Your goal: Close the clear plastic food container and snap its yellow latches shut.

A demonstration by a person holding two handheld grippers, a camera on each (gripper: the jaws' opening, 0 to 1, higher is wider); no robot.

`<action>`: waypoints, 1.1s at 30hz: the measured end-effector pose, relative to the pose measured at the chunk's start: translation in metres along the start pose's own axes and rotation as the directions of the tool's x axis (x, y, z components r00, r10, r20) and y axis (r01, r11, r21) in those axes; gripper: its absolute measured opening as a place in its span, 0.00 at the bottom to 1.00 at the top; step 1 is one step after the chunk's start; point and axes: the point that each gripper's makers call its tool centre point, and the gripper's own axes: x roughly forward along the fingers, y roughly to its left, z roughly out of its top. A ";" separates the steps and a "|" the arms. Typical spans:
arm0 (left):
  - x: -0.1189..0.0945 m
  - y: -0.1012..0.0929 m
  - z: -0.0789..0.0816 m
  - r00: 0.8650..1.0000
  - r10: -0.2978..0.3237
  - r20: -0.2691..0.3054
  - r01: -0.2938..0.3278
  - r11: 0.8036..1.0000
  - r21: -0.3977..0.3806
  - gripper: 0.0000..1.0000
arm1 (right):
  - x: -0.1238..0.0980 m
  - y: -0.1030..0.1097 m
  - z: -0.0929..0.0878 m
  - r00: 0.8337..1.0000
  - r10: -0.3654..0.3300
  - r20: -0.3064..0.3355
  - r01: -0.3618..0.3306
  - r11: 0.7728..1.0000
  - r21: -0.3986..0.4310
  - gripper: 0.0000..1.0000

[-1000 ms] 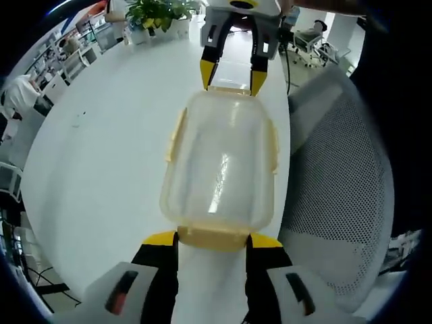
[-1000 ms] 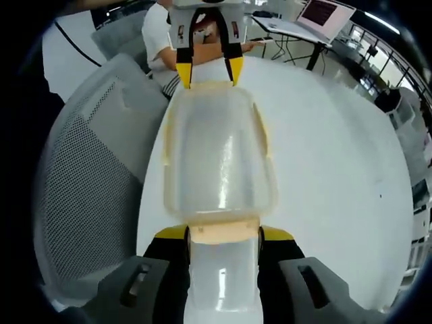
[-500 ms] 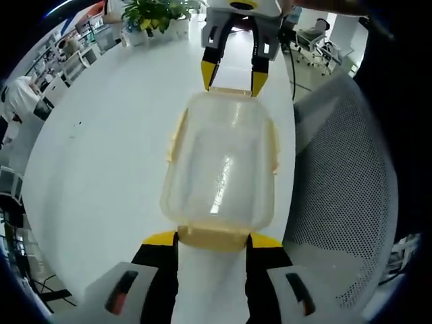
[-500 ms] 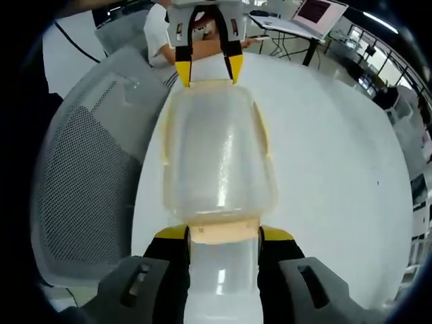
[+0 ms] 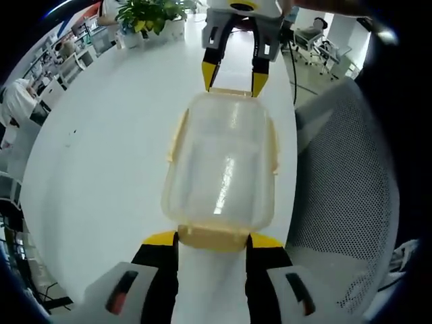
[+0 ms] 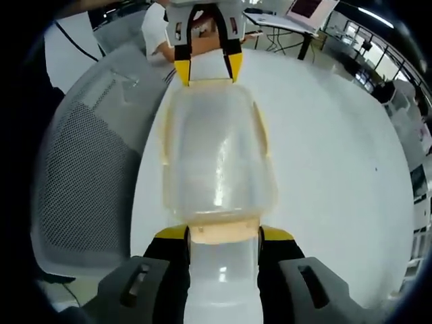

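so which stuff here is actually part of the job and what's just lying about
Part of the job:
clear container
yellow latches
left gripper
right gripper

Just lying about:
mesh chair
potted plant
laptop
white table

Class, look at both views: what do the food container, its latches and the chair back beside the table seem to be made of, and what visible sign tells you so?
Container: likely clear plastic, glossy; the white table shows through it and a bright streak of light glints on it.
Latches: opaque pale yellow, probably plastic, duller than the box.
Chair back: grey mesh, seemingly woven fabric; a fine grid of holes covers it.
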 end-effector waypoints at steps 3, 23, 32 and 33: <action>0.001 0.001 0.000 1.000 0.001 -0.005 -0.001 1.000 0.003 0.33 | -0.001 0.000 -0.001 1.000 -0.002 -0.002 0.002 1.000 -0.001 0.35; 0.013 -0.004 0.026 1.000 -0.012 0.022 0.012 1.000 0.011 0.33 | -0.012 -0.001 -0.028 1.000 -0.005 -0.023 0.006 1.000 0.021 0.36; 0.023 -0.005 0.038 1.000 -0.013 0.026 0.013 1.000 0.009 0.33 | -0.016 -0.003 -0.041 0.999 -0.016 -0.036 0.017 0.999 0.029 0.35; 0.023 -0.005 0.039 1.000 -0.013 0.027 0.013 1.000 0.008 0.33 | -0.017 -0.004 -0.042 0.999 -0.019 -0.035 0.020 0.999 0.027 0.35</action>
